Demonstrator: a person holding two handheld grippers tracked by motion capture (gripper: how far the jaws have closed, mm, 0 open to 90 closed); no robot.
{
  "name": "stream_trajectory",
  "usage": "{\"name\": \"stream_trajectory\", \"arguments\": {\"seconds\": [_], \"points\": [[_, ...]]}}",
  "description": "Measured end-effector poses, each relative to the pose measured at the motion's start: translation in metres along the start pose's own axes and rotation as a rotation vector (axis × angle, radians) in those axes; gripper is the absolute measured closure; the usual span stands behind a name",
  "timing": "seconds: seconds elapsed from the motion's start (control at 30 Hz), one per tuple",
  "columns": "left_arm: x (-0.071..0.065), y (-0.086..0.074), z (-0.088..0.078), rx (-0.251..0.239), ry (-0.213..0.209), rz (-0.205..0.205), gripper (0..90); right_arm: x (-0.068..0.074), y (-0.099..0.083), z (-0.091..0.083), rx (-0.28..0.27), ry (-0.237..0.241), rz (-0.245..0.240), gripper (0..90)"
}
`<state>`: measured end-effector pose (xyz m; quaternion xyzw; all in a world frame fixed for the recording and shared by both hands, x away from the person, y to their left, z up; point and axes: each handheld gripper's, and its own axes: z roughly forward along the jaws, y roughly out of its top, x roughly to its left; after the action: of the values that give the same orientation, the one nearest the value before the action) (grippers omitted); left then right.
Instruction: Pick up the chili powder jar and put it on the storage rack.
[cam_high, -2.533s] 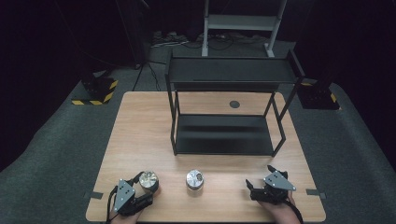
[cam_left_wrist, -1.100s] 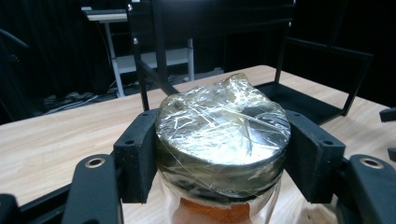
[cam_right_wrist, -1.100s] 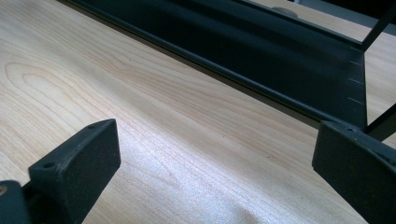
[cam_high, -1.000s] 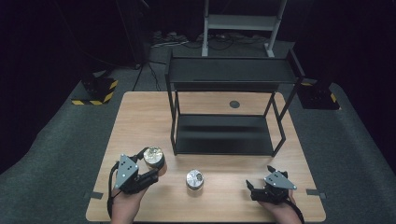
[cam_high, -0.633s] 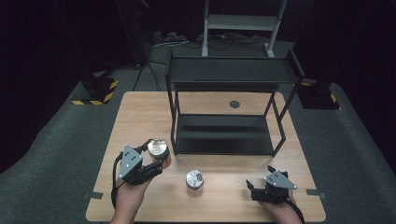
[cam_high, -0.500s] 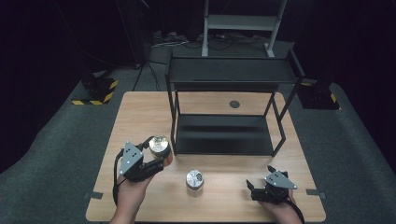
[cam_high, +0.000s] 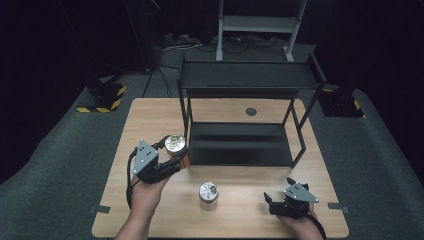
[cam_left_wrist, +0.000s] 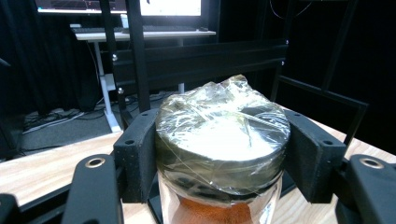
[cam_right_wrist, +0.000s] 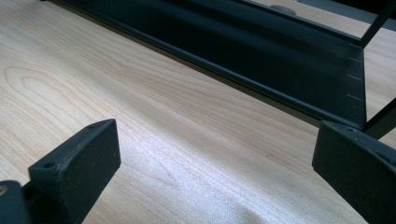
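Observation:
My left gripper (cam_high: 175, 154) is shut on a small glass jar (cam_high: 174, 145) with a plastic-wrapped lid and orange-brown contents. It holds the jar just above the table, next to the front left leg of the black two-level rack (cam_high: 240, 145). In the left gripper view both pads clamp the jar (cam_left_wrist: 222, 154) under its lid. A second jar (cam_high: 208, 192) stands on the table near the front middle. My right gripper (cam_high: 274, 204) rests at the front right, open, with bare wood between its fingers (cam_right_wrist: 74, 163).
The wooden table (cam_high: 150, 120) bears the rack across its back half; the rack's lower shelf (cam_right_wrist: 261, 51) lies just ahead of my right gripper. A round dark grommet (cam_high: 251, 111) sits in the tabletop behind the rack. Yellow-black striped bases (cam_high: 102, 97) stand on the floor.
My left gripper has lifted the jar from the front left of the table and carried it up and toward the rack's left leg. The right gripper and the middle jar have stayed put.

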<state>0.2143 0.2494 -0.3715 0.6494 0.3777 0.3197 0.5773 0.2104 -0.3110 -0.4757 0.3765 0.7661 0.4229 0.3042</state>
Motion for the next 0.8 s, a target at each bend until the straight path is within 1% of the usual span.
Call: {"name": "stream_trajectory", "arguments": {"seconds": [0.07, 0.23, 0.4, 0.5, 0.8], "points": [[0.002, 0.002, 0.002, -0.005, -0.004, -0.009, 34.4, 0.000, 0.000, 0.000, -0.001, 0.000, 0.005, 0.1], [0.003, 0.010, 0.008, -0.018, -0.002, -0.005, 34.4, 0.000, 0.000, 0.000, -0.001, 0.001, 0.001, 0.1], [0.003, 0.019, 0.013, -0.033, 0.002, 0.011, 34.4, 0.000, 0.000, 0.000, -0.001, 0.000, 0.003, 0.1], [0.003, 0.025, 0.016, -0.042, 0.001, 0.009, 34.4, 0.000, 0.000, 0.000, -0.001, 0.000, 0.003, 0.1], [0.003, 0.043, 0.026, -0.065, -0.002, 0.023, 34.4, 0.000, 0.000, 0.000, -0.001, 0.001, 0.004, 0.1]]}}
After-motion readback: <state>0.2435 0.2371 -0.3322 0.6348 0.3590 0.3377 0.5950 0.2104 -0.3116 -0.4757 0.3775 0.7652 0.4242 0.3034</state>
